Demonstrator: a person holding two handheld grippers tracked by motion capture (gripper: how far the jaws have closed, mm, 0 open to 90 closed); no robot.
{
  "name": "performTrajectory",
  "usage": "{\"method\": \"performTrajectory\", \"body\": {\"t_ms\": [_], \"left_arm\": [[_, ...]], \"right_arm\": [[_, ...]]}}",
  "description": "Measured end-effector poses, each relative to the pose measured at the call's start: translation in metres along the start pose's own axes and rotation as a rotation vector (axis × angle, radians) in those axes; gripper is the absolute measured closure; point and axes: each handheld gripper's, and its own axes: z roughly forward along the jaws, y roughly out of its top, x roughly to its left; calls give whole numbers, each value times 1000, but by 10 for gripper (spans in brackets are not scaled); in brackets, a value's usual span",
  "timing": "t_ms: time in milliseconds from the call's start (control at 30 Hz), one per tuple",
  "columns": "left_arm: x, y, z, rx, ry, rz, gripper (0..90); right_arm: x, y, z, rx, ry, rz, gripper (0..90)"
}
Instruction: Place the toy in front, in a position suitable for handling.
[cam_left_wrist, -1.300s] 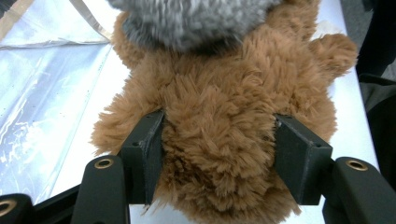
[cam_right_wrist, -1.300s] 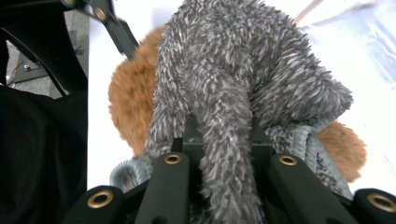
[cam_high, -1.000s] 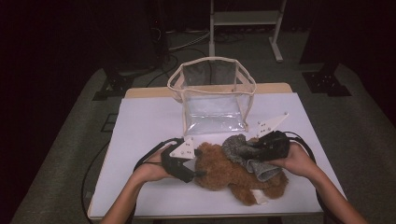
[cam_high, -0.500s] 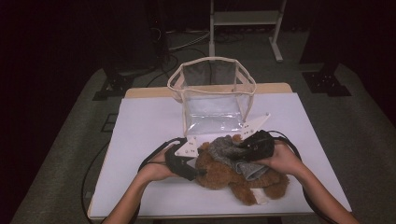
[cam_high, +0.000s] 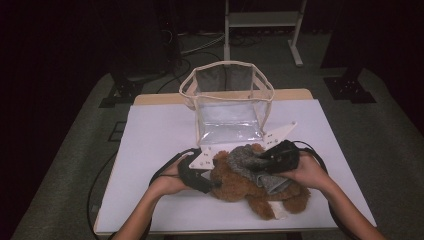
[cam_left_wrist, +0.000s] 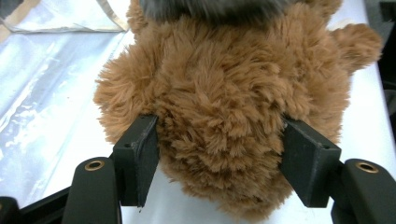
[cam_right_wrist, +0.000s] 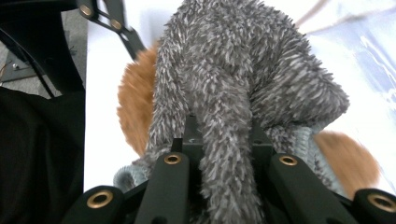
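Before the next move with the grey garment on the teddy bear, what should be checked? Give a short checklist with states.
1. Right gripper pinches the grey garment: ok.
2. Left gripper straddles the bear, fur against both jaws, which have just been closing: ok.
3. Left grip firm enough to hold the bear: cannot tell.
4. Garment fully on the bear: not ok, bunched on top.
5. Bear resting on the table: ok.
6. Clear bag apart from both grippers: ok.

The table (cam_high: 150, 150) has a white top. A clear bag (cam_high: 227, 102) stands at 12 o'clock. A brown teddy bear (cam_high: 245, 182) lies at 6 o'clock.
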Motion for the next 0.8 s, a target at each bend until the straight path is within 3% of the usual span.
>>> {"method": "performTrajectory", "body": {"t_ms": [100,300,467,533,600,800], "left_arm": [[1,-1,-2,5,2,-4,333],[-4,-3,-11,-67,-56,-6,316],[-7,2,2,-33,-52,8,319],[-7,3,3,-15,-49,27,320],[-6,1,1,-11,-45,20,323],[-5,-8,-2,-24,-57,-8,324]], "right_arm": [[0,5,8,12,0,-29,748],[-8,-5,6,2,6,20,750],[-6,5,8,18,-3,-11,749],[-7,11,10,19,-9,-14,749],[-11,12,12,24,-2,-15,749],[-21,-3,-4,13,-25,39,747]]}}
